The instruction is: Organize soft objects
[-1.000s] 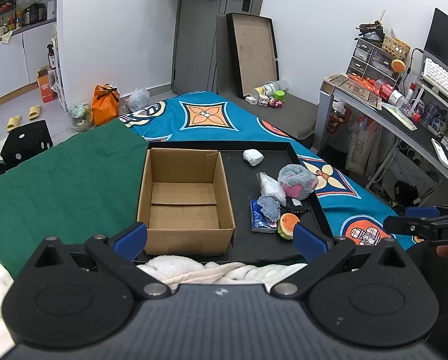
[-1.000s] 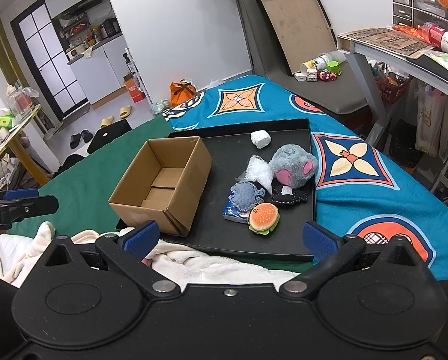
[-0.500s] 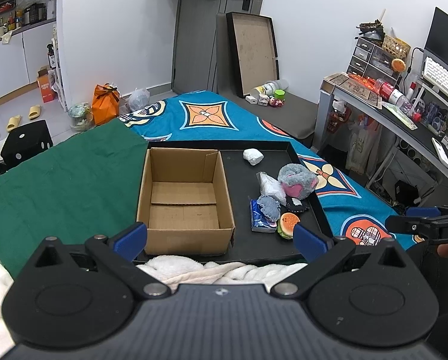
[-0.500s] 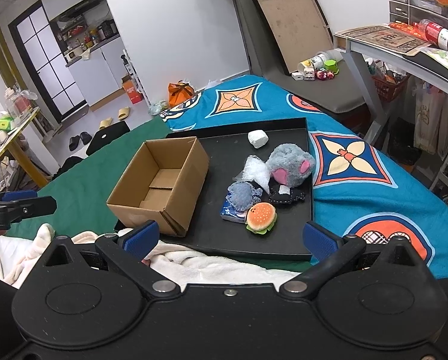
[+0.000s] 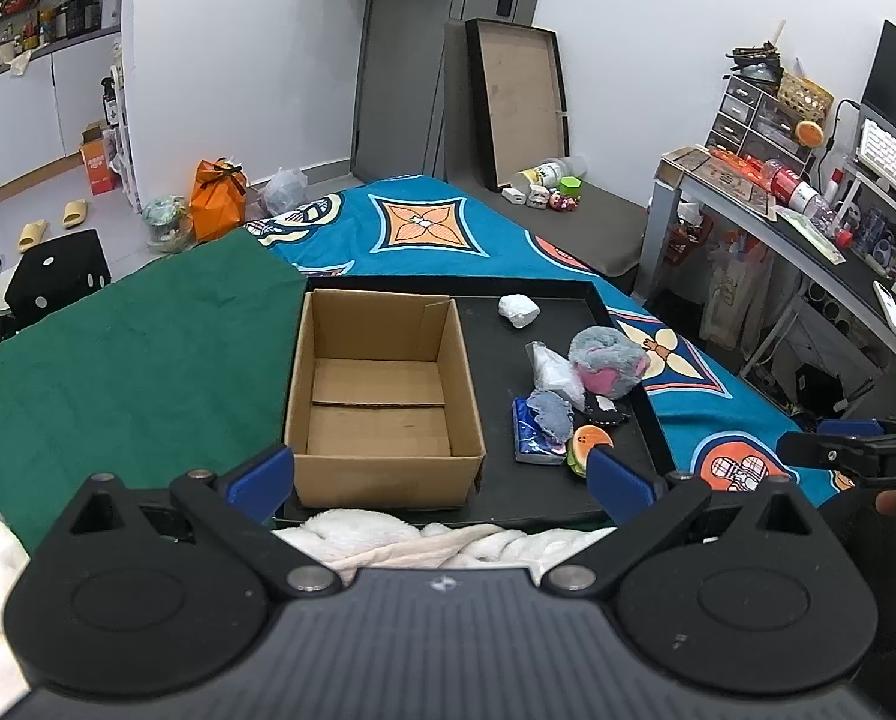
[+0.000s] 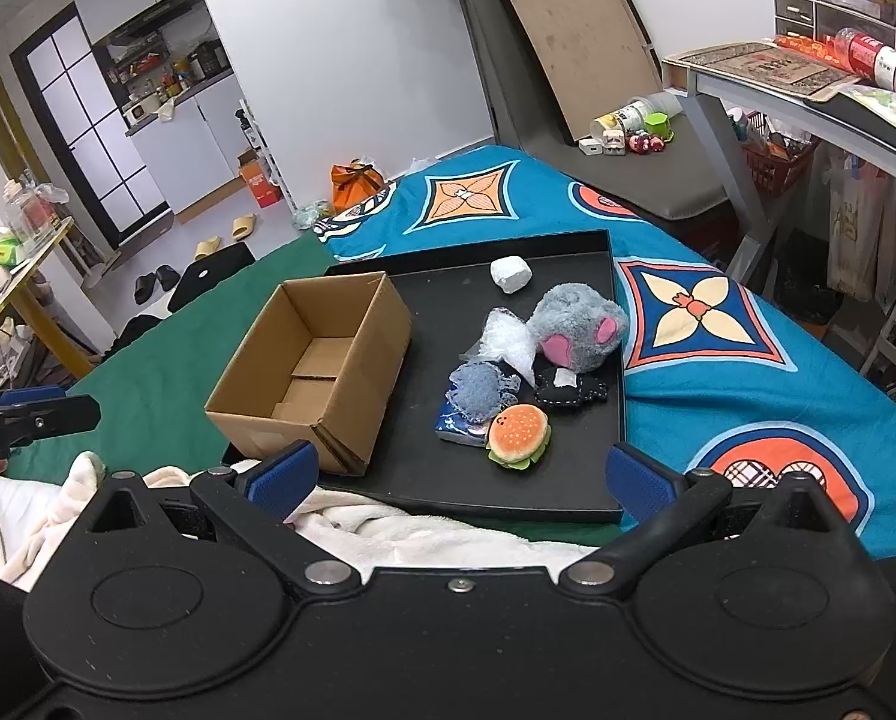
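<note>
nothing has gone into the cardboard box (image 5: 382, 390) yet, so by my reading the sorting is at its start: both tools hang back from the black tray (image 6: 502, 504), above the white blanket (image 6: 424, 531) at its near edge. the left tool (image 5: 439, 471) has its blue pads spread wide with nothing between them; the right tool (image 6: 460, 477) is likewise spread and empty. the soft things lie in a cluster on the tray to the right of the box: a burger plush (image 6: 518, 435) nearest, a grey knitted piece (image 6: 479, 391) on a blue packet, a black pouch (image 6: 568, 390), a crinkled plastic bag (image 6: 504, 341), a grey-and-pink plush (image 6: 579, 327) and, beyond them, a white lump (image 6: 510, 276). the next move likely calls for the right tool to reach forward and down onto the burger plush, then carry it left into the box. the tray rests on a bed with a blue patterned cover (image 6: 718, 324) and a green cloth (image 5: 118, 372) left of the box; a cluttered desk (image 5: 808, 228) stands well to the right
</note>
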A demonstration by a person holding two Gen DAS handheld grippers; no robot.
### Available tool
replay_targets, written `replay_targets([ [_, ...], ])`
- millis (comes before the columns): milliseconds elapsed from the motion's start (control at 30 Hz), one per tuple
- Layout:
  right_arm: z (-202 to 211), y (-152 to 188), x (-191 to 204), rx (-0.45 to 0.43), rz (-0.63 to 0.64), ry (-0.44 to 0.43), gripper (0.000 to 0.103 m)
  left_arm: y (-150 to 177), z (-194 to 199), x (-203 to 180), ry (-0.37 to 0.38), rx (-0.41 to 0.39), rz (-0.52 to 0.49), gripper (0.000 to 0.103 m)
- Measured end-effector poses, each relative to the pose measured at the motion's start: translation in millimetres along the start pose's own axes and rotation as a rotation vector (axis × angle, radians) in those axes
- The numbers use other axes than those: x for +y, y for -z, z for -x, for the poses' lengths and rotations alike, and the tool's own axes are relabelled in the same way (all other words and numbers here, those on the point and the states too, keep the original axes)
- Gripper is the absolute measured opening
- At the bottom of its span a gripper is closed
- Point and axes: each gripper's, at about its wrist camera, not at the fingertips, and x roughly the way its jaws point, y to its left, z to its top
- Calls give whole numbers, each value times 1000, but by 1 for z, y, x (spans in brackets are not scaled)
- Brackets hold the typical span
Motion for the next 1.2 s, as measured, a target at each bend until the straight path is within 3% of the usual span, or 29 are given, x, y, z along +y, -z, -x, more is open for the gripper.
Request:
replay_targets([
  [867,-68,-22,-31,44,-66,-19,103,-28,-71,44,-44,42,1,101],
  [1200,-102,-26,-42,106,-90,-17,96,-29,-106,59,-76,86,23,100],
])
